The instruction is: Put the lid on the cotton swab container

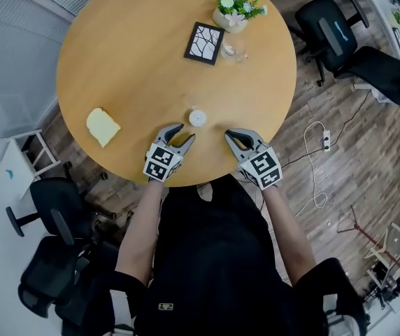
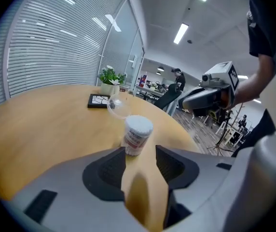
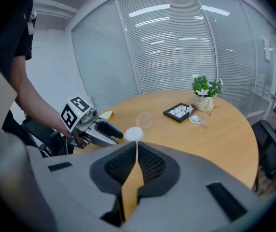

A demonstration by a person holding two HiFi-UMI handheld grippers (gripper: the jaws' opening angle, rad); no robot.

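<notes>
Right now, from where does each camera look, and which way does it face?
Head view: above, facing down at the table; left claw, right claw, forearms, torso show.
Left gripper view: on the left claw, facing the container; right claw shows.
Right gripper view: on the right claw, facing the container; left claw shows.
All three share the container.

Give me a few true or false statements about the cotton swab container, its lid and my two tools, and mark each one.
1. The swab container has its lid on. False: the swabs are uncovered, and the clear lid sits on the table beyond it.
2. The left tool has its jaws apart with nothing gripped. True.
3. The right tool is holding the lid. False: its jaws are together and empty.
4. A potted plant stands at the far side of the table. True.
</notes>
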